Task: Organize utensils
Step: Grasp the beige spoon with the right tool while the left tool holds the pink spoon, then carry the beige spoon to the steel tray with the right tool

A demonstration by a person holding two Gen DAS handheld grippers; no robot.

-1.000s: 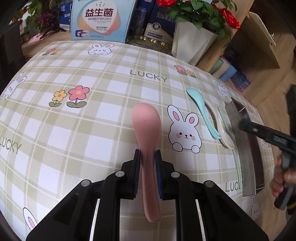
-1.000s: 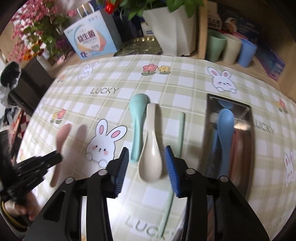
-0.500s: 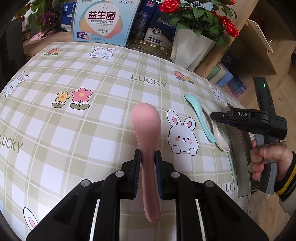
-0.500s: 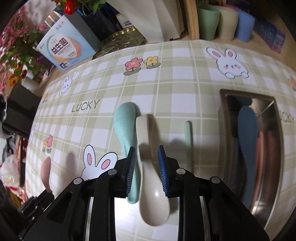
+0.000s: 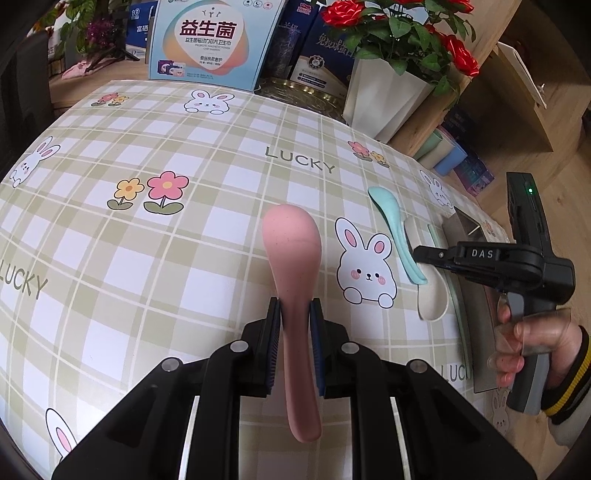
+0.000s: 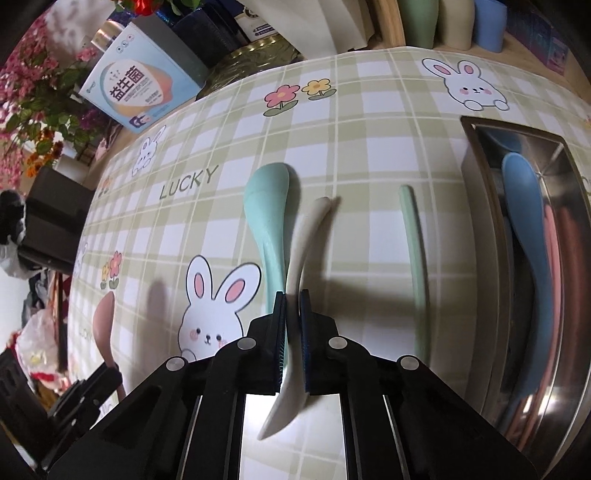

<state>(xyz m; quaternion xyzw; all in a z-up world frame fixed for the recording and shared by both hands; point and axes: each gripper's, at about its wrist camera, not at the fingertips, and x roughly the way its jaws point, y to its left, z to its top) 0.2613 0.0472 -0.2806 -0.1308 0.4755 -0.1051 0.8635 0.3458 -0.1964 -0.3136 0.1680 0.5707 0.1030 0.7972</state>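
Observation:
My left gripper (image 5: pixel 295 306) is shut on the handle of a pink spoon (image 5: pixel 291 243), bowl pointing away over the checked tablecloth. My right gripper (image 6: pixel 293 295) has its jaws closing on a cream spoon (image 6: pixel 306 229); both pads press its handle and the spoon is turned on its edge. A teal spoon (image 6: pixel 267 206) lies right beside it on the left, and a pale green stick (image 6: pixel 413 258) on the right. The steel tray (image 6: pixel 476 184) at the right holds a blue spoon (image 6: pixel 524 206) and pinkish pieces. The left wrist view shows the right gripper (image 5: pixel 417 254) held by a hand.
A white planter of red roses (image 5: pixel 384 96), a pale blue printed box (image 5: pixel 214 40) and dark boxes line the table's far edge. Green, cream and blue cups (image 6: pixel 421 22) stand on the wooden ledge behind the tray.
The right gripper came down over the cream spoon and its jaws closed onto the handle, tipping the spoon onto its edge. The left gripper kept still with the pink spoon.

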